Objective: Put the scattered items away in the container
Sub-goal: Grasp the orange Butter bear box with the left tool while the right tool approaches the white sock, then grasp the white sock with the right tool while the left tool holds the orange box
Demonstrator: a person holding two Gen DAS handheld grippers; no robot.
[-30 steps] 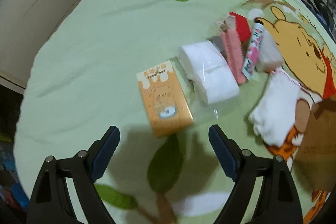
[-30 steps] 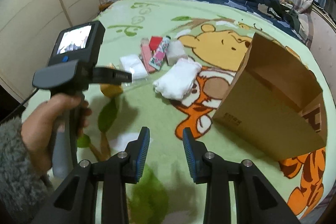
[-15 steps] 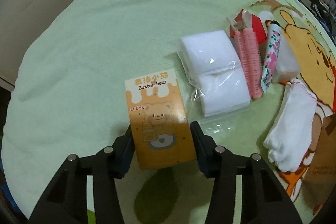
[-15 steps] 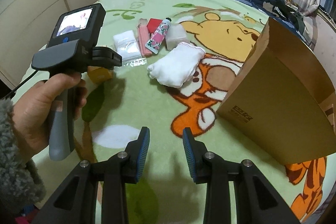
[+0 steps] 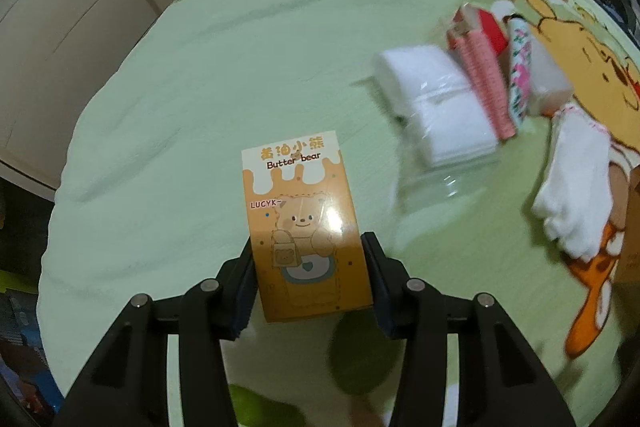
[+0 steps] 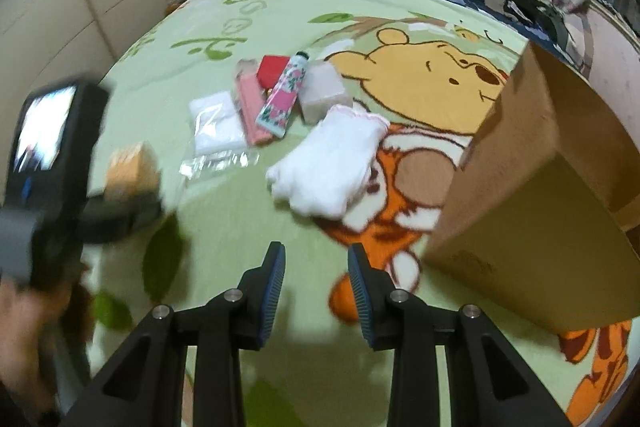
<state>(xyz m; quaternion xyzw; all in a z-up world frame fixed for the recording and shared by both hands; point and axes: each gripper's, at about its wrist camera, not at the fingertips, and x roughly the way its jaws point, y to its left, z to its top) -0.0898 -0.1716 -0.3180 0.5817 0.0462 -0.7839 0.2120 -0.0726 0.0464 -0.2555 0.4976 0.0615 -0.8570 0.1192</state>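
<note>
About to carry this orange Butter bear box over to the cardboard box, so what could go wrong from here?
The left hand-held gripper clamps only the near end of the Butter bear box, so the long free end may pivot or slip out in a fast swing. The cardboard box looks tilted, with its opening facing away, so a drop could miss. The right hand-held gripper hangs between them and could get in the way.

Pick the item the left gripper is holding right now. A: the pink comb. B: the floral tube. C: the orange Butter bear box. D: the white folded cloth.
C: in the left wrist view the left gripper has its two fingers pressed against the sides of the orange Butter bear box, while the other items lie on the blanket beyond it.
</note>
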